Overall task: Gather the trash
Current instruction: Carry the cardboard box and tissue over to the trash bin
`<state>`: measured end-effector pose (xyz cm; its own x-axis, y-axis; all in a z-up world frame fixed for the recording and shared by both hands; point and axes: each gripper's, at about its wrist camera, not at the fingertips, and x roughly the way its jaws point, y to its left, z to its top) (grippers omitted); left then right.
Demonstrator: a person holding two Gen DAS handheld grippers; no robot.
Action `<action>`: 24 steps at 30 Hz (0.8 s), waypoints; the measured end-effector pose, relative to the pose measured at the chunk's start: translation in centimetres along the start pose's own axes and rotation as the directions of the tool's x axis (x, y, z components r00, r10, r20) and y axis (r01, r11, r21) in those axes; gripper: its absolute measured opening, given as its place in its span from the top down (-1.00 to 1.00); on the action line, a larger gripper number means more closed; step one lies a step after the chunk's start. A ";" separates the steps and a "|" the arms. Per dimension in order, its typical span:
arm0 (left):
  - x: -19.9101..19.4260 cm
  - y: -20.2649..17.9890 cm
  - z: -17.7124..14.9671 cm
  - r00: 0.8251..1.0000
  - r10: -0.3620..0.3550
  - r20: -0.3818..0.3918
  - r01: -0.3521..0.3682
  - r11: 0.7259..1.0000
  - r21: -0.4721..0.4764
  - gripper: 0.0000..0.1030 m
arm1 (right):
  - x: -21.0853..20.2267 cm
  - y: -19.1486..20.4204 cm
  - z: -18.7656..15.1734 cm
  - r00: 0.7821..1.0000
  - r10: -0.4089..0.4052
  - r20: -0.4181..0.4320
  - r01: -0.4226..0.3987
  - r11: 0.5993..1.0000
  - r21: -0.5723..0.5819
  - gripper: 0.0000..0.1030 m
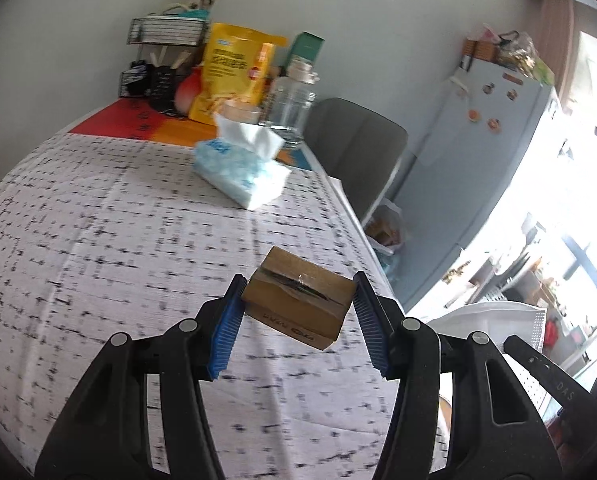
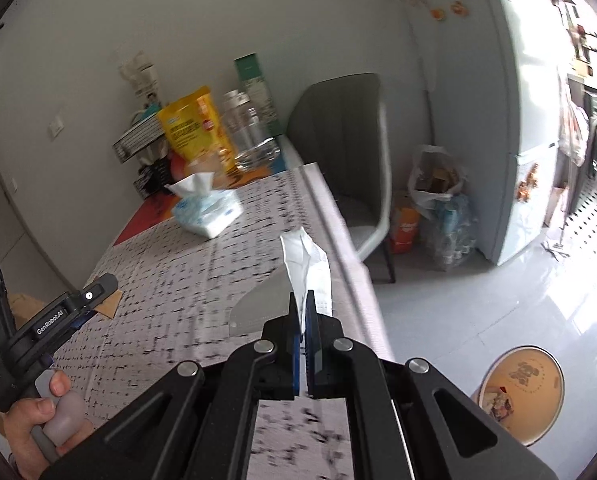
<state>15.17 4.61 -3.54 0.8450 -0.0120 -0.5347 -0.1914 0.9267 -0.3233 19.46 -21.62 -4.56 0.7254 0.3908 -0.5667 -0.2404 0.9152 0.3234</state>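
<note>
My left gripper (image 1: 298, 292) is shut on a small brown cardboard box (image 1: 298, 300) and holds it above the patterned tablecloth (image 1: 118, 240). Its blue pads (image 1: 226, 332) press the box's two sides. My right gripper (image 2: 303, 300) is shut on a white face mask (image 2: 306, 264) that stands up from its fingers, near the table's right edge. The mask also shows at the right in the left wrist view (image 1: 494, 320). The left gripper shows at the left in the right wrist view (image 2: 58, 320), with cardboard beside it. A round yellow bin (image 2: 522, 392) with trash inside stands on the floor at lower right.
A tissue pack (image 1: 242, 164) lies mid-table. A yellow snack bag (image 1: 234, 72), a clear bottle (image 1: 290, 100) and a wire rack (image 1: 158, 60) stand at the far end. A grey chair (image 2: 350, 152), full plastic bags (image 2: 438, 196) and a fridge (image 2: 518, 120) stand to the right.
</note>
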 end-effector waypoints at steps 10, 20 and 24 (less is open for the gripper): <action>2.1 -7.0 -1.2 0.997 -0.065 -0.044 0.068 0.995 0.078 -0.06 | -3.2 -7.9 -0.2 0.995 -0.091 0.051 0.085 0.990 0.113 0.95; 5.4 -15.2 -3.6 0.986 -0.117 -0.121 0.137 0.976 0.170 -0.06 | -5.6 -17.0 -1.2 0.979 -0.192 0.064 0.171 0.954 0.248 0.95; 7.1 -18.8 -4.7 0.977 -0.138 -0.161 0.170 0.963 0.208 -0.06 | -5.8 -20.7 -2.4 0.974 -0.223 0.052 0.197 0.931 0.308 0.94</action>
<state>22.40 -14.68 -4.92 0.7717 -0.1999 -0.6037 0.0631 0.9687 -0.2401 18.67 -42.63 -9.77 0.7930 0.1716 -0.5845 0.1172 0.8986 0.4229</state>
